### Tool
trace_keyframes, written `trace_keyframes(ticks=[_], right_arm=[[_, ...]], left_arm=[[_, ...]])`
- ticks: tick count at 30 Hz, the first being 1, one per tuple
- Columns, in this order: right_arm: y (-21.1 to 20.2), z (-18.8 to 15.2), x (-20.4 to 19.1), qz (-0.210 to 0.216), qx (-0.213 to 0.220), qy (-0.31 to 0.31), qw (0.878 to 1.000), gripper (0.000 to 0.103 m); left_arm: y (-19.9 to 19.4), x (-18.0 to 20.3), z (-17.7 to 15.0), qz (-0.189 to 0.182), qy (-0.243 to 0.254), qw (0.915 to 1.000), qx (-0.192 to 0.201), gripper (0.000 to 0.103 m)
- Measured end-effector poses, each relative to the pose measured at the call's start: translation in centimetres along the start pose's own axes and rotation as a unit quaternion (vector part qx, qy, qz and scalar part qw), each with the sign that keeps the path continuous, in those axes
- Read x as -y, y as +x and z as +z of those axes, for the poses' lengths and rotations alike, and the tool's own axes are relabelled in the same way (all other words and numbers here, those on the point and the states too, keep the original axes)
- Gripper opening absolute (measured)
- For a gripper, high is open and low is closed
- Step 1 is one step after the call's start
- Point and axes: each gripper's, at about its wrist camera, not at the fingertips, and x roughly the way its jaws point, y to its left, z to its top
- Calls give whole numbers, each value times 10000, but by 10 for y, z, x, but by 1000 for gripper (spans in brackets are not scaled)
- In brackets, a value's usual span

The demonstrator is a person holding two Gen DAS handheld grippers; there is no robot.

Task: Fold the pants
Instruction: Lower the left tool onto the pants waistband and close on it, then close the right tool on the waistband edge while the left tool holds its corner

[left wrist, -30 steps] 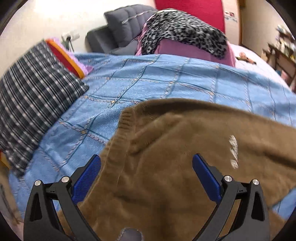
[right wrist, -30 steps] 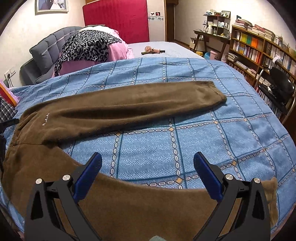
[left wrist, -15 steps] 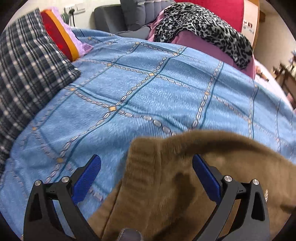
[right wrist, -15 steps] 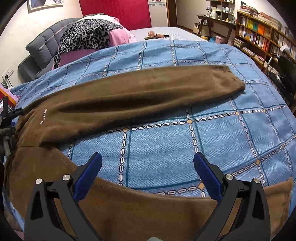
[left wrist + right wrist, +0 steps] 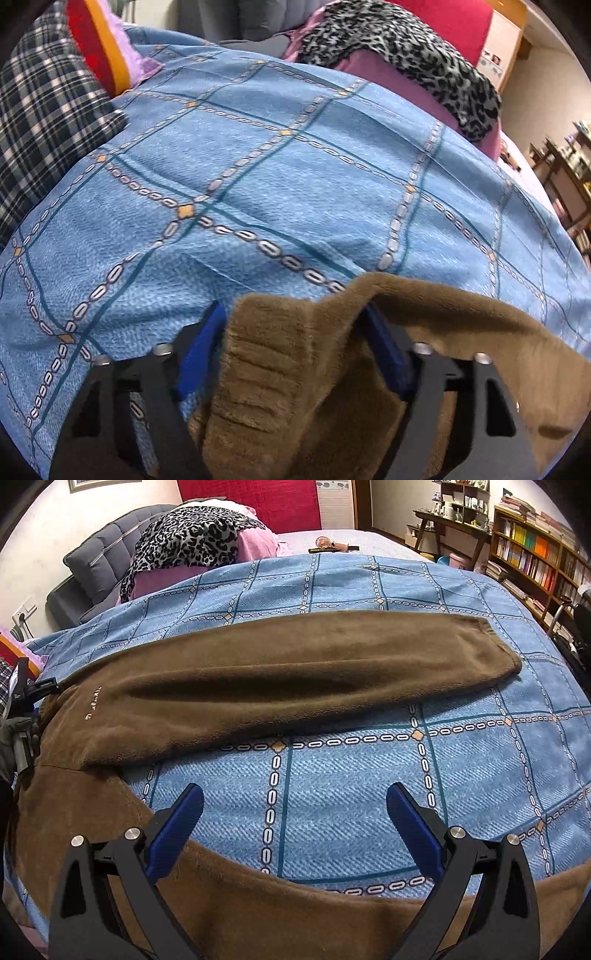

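A bed takes up nearly all of both views, covered by a blue bedspread printed with teal grid lines and pale chain links. Across it lie the brown fleece pants, spread open: one leg stretches flat from the waist at the left of the right wrist view out to its cuff at the right, and the other leg runs along the near edge of the bed, under the right hand-held gripper. Small pale lettering shows on the upper leg close to the waist. At the head of the bed sits a grey padded headboard, with a leopard-print cloth draped over pink bedding just beside it, and a red panel on the wall behind. A plaid pillow lies at the left edge of the left wrist view, next to a red and orange cushion. A bookshelf (packed with coloured spines) lines the far right wall. The left hand-held gripper has its blue-padded fingers drawn in on a bunched fold of the ribbed waistband, fabric filling the gap between them and spilling over the right finger. The right hand-held gripper stands wide apart, its pads hovering over the near leg and the bare bedspread, gripping nothing. The left gripper is also just visible at the far left edge of the right wrist view, at the waistband.
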Motion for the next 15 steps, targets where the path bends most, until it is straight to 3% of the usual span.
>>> trace_keyframes(ticks=[3, 10, 15], right_arm=[[0, 3, 5, -24, 31, 21, 10000, 100], [-2, 31, 43, -430, 347, 168, 9983, 100], [4, 72, 88, -863, 735, 14, 9936, 100]], left_arm=[[-6, 8, -4, -53, 156, 9999, -3, 43], [-39, 21, -18, -231, 437, 9978, 437, 37], [-65, 24, -18, -278, 528, 9956, 728, 37]])
